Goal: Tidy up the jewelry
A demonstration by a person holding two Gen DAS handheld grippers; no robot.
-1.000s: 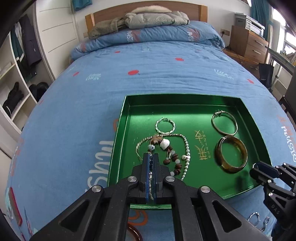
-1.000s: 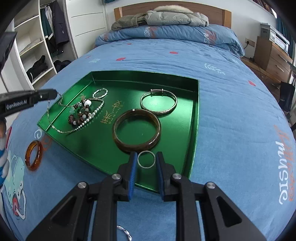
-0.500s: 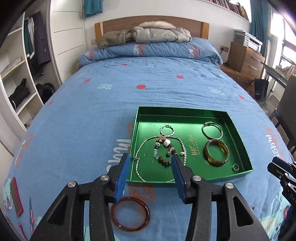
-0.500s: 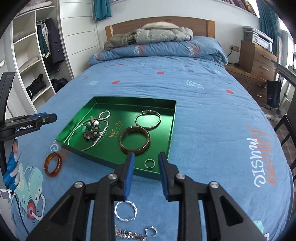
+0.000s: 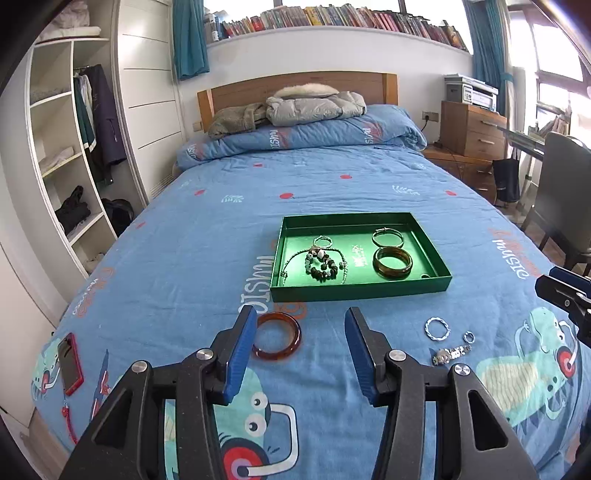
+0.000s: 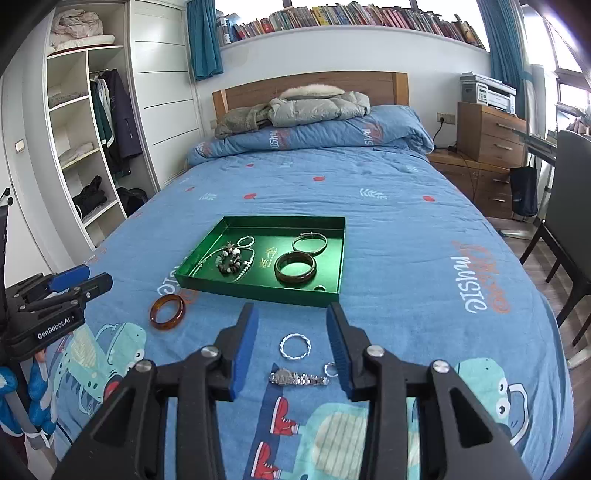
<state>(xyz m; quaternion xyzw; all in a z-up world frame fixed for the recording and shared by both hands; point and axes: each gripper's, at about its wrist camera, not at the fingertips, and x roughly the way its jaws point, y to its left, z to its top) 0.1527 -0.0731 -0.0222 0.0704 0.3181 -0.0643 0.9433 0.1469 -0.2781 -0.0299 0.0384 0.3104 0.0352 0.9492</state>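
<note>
Blue-padded, the left hand-held gripper (image 5: 301,347) is spreading, empty, above an amber bangle (image 5: 277,335) partly hidden behind its finger. Right hand-held gripper (image 6: 291,338) likewise widens over a twisted silver ring (image 6: 294,346) and watch (image 6: 299,378). Mid-frame, the green tray (image 6: 258,288) holds jewelry; its near wall half-hides a small ring (image 6: 320,288).

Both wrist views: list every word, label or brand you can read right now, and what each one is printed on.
"GenRobot.AI": on the left gripper body, right wrist view.
"music": printed repeatedly on the blue bedspread and the folded quilt, often upside down.
Gold characters on the green tray floor: too small to read.
Book spines on the high shelf: too blurred to read.
</note>
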